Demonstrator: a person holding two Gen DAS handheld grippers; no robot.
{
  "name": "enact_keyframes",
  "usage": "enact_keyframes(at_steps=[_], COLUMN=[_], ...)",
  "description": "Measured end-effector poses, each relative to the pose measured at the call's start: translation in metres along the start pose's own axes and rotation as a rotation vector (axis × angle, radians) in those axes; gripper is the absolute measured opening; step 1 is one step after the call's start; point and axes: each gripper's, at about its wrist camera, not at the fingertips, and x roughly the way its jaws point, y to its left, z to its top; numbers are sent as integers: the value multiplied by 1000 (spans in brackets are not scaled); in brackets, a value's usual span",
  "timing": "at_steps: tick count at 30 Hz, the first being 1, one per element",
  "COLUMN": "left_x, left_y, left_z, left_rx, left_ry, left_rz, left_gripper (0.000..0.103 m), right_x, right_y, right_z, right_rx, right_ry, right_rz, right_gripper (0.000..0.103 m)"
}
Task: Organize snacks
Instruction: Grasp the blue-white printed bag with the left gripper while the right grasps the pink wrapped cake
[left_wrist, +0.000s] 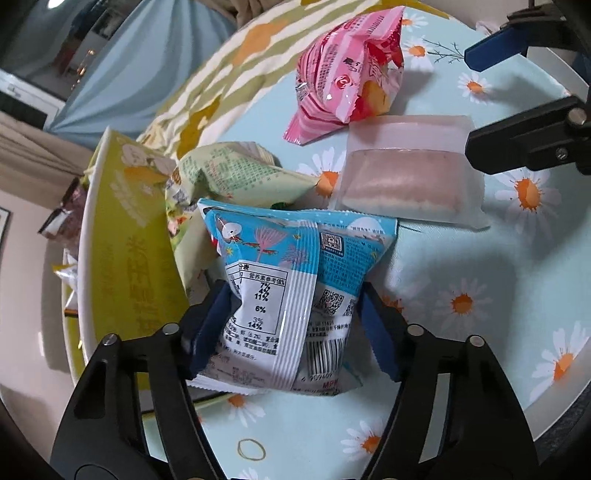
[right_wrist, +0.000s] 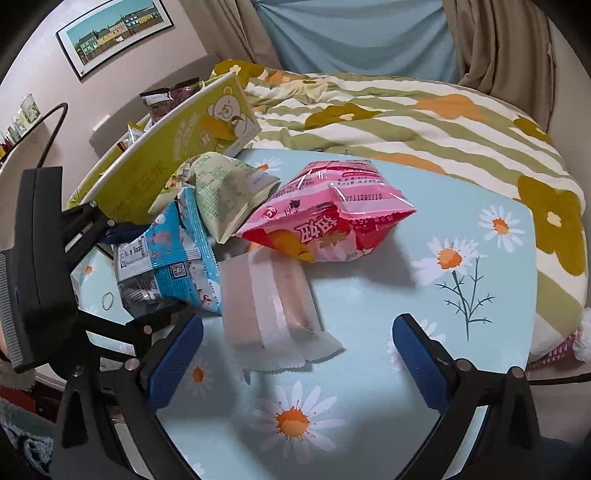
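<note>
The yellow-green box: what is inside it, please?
The yellow-green box shows a dark brown packet and small foil wrappers above its rim; its wall hides everything lower.

table (right_wrist: 480, 295): snack packets clustered at left edge | box (right_wrist: 155, 162) at left edge, packets (right_wrist: 162, 99) in it | wrapped cake (right_wrist: 266, 299) before big bag (right_wrist: 328, 214) | small bag (left_wrist: 280, 295) beside box

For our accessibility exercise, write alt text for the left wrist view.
The left gripper clamps a blue snack packet above a daisy-print table. Behind it lie a green packet, a pink packet and a clear-wrapped cake, with a yellow-green box at left.
</note>
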Motion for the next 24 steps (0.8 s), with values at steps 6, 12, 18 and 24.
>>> enact_keyframes(at_steps=[6,12,18,24], left_x=[-5,-16,-21,-23], left_y=[7,6,-2,-3], left_z=[-5,-12,-24,-36], left_rx=[-30,-83,-136,-197], left_ry=[13,27,42,63], left_rz=[-28,-61,-70,-36], left_gripper=[58,56,56,56], right_x=[8,21,33,44], right_y=[4,13,17,24], right_z=[-2,-3,-2,0], right_rx=[-38,-97,-155,-227], right_ry=[18,39,56,78], right_rz=[5,1,0,-10], right_gripper=[102,102,102,94])
